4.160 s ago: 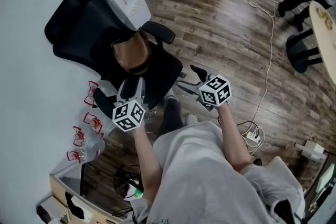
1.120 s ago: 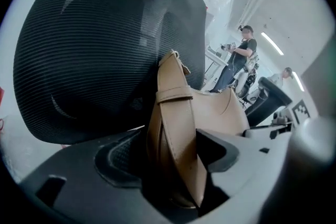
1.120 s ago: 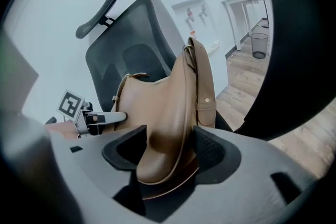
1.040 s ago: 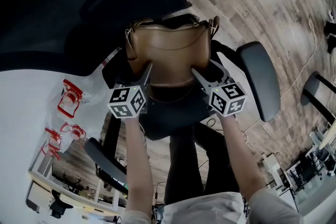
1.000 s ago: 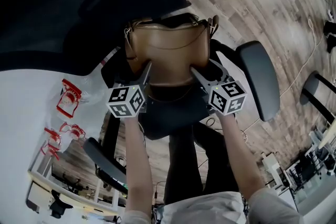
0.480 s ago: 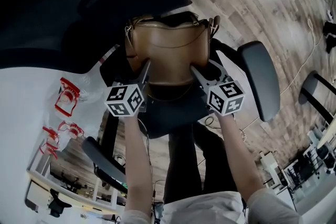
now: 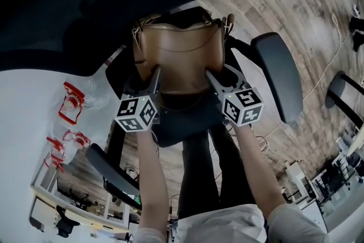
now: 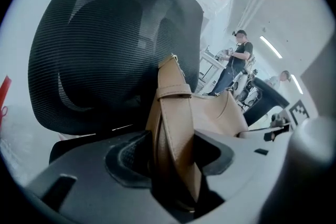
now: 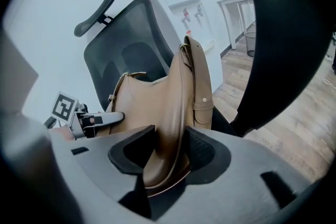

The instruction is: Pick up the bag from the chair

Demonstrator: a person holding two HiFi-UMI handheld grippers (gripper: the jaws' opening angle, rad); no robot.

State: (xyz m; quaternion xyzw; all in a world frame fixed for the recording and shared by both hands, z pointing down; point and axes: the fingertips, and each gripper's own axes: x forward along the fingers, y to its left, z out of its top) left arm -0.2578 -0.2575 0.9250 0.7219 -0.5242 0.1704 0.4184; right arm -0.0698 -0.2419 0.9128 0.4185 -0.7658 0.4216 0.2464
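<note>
Bag (image 7: 179, 57): tan leather, standing upright on the seat of the black chair (image 7: 187, 119), its back against the mesh backrest (image 8: 105, 50), top edge and strap toward the backrest. Bag sits between the two armrests; the right armrest (image 7: 276, 74) is just beside it, not touching as far as I can tell. Left tongs (image 8: 170, 157): jaws have just been closing, and in the left gripper view the bag's left end, a folded edge with the strap tab (image 8: 173, 94) above it, fills the gap between the pads, with both pads against the leather. I record this as gripping the bag at its lower left side. Right tongs (image 9: 170, 155): jaws have likewise just been closing; in the right gripper view the bag's right end stands edge-on between the pads and is pressed from both sides, so gripping the bag at its lower right side. Both tongs point downward and forward, side by side, one at each end of the bag, with the bag's broad front face between them. From the head view the bag's base is hidden behind the tongs, so I cannot tell whether it rests on the seat or is clear of it. Marker cubes: left cube (image 7: 136, 114) and right cube (image 7: 243, 105) sit near my hands, level with each other. Surroundings: wood floor (image 7: 296, 3) to the right of the chair; a person (image 8: 239, 60) stands well behind the chair in the left gripper view.
</note>
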